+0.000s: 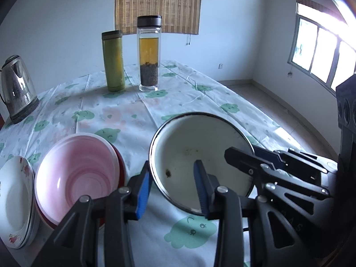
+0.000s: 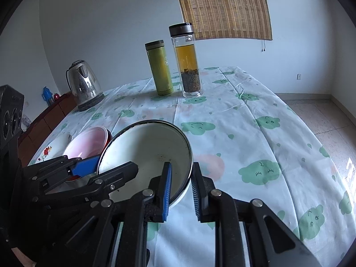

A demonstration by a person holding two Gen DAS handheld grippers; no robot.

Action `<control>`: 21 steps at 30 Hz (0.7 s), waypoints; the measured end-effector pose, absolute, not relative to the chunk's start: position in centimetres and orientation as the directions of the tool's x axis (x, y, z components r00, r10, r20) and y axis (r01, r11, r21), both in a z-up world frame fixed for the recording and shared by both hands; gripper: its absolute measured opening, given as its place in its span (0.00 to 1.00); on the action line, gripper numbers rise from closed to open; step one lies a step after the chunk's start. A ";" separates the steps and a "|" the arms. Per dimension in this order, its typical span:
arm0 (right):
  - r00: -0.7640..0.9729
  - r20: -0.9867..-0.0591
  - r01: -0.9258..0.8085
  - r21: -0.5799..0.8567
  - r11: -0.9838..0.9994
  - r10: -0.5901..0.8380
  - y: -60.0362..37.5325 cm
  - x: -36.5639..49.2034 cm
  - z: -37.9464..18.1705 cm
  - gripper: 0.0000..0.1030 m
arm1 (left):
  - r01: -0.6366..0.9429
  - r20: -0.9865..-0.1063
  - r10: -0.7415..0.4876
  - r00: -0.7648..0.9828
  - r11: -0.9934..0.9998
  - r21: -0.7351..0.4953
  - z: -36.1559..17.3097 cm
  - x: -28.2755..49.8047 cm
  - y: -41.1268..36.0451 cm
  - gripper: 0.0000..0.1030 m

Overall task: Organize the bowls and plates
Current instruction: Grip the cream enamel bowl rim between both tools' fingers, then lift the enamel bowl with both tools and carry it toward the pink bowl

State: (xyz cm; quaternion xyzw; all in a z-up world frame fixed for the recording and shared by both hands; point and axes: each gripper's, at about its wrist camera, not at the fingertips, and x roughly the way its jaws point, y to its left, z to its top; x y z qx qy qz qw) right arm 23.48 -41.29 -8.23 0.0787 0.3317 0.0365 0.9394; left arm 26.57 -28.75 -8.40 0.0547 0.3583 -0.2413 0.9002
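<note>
A white enamel bowl (image 1: 195,155) with a dark rim is tilted above the tablecloth; it also shows in the right wrist view (image 2: 146,153). My left gripper (image 1: 172,191) is open, its jaws straddling the bowl's left rim. My right gripper (image 2: 181,187) straddles the bowl's right rim, one finger inside and one outside, with a small gap to the wall. A pink bowl (image 1: 75,175) sits in a red bowl to the left. White flowered plates (image 1: 15,200) are stacked at the far left.
A green thermos (image 1: 113,61) and a glass tea bottle (image 1: 149,53) stand at the back of the table (image 1: 195,93). A steel kettle (image 1: 17,89) stands at the back left. The table's right edge drops to the floor.
</note>
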 end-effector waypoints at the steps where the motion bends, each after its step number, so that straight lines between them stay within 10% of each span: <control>1: 0.779 -0.615 -0.020 0.170 0.985 0.121 -41.1 23.4 -8.1 0.19 | 0.469 -0.670 -0.393 0.630 0.880 -0.075 -8.3 26.6 -28.6 0.34; 21: 0.798 -0.586 -0.088 0.121 0.989 0.143 -37.4 23.1 -5.4 0.19 | 0.407 -0.635 -0.360 0.683 0.910 -0.078 -6.4 25.8 -24.9 0.34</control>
